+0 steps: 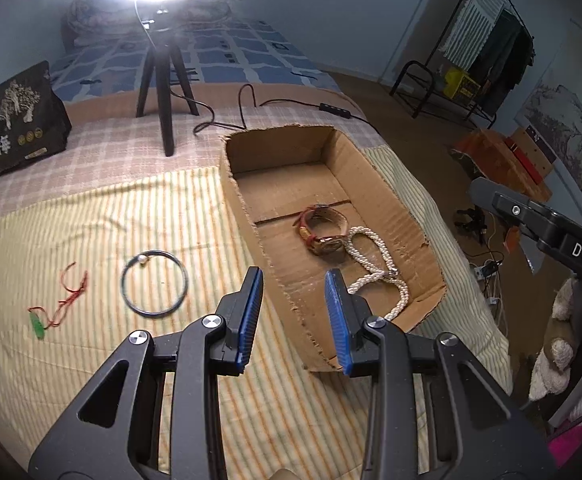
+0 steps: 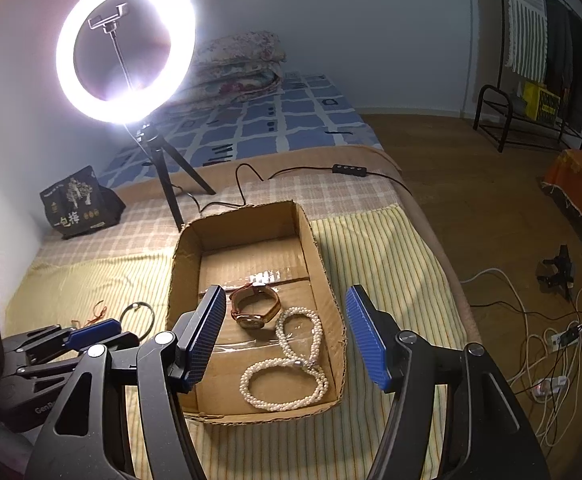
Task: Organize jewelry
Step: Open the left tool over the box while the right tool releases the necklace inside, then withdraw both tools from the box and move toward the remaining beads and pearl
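Note:
An open cardboard box point(image 1: 395, 200) point(image 2: 187, 280) sits on the striped cloth. Inside lie a watch with a brown strap point(image 1: 323, 232) point(image 2: 257, 308) and a white pearl necklace point(image 1: 375, 268) point(image 2: 291, 364). Left of the box on the cloth rest a dark bangle with a pearl point(image 1: 155, 282) point(image 2: 141, 316) and a red cord with a green pendant point(image 1: 57, 304). My left gripper point(image 1: 295, 286) hovers open over the box's near left wall, nothing between its blue pads. My right gripper point(image 2: 287, 312) stands open above the box, empty. The left gripper point(image 2: 91, 332) also shows at the left of the right wrist view.
A ring light on a tripod point(image 2: 125, 48) point(image 1: 163, 80) stands behind the box, its cable point(image 2: 331, 170) trailing right. A black printed bag point(image 1: 15, 120) point(image 2: 77, 204) sits at the far left. Cables and a power strip point(image 2: 547, 360) lie on the wooden floor to the right.

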Motion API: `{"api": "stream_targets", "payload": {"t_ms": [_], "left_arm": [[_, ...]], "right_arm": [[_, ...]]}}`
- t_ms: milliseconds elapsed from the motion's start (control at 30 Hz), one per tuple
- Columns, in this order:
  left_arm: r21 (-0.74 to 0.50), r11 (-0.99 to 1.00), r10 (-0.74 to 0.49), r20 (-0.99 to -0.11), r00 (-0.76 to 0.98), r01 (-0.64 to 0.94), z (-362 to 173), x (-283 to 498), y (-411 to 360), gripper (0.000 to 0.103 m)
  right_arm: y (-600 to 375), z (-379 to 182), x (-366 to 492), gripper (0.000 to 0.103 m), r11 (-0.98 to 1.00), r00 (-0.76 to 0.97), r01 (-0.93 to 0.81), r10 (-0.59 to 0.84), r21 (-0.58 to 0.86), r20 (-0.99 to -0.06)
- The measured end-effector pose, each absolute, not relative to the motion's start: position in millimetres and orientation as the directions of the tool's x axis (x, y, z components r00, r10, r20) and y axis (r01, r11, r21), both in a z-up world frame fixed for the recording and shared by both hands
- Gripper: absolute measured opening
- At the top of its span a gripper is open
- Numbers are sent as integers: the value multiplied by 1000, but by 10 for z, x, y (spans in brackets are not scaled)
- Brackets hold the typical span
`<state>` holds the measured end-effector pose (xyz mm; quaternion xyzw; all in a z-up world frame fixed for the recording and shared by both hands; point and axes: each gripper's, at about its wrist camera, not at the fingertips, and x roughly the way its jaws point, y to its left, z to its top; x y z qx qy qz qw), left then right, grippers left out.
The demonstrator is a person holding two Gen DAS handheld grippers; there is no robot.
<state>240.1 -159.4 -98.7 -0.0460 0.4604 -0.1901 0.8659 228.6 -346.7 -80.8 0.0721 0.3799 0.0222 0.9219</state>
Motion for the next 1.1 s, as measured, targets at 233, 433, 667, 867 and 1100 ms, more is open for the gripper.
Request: {"api": "stream_targets", "payload": {"t_ms": [233,433,667,867,1100], "left_arm": [[-232,932,-352,-755,553,277,-814,2323,-1304,32],[-182,950,-300,-748,591,253,-687,2202,-938,32],[-148,967,-247,-738,628,206,-611,2031,-366,32],[-149,975,-221,-754,619,166,-653,1873,60,32],[-183,970,-241,-789,565,158,-822,1711,384,32]], "right_arm": [[-3382,-768,2236,62,990,714,5,93,139,-694],[-3227,-740,2160,62,992,725,-26,102,121,-682],[-2874,-734,2092,62,987,733,-114,160,113,-661],[-2454,-767,2058,62,971,722,-226,224,82,-655],[-2024,-905,2080,62,935,654,-341,308,93,-691]]}}
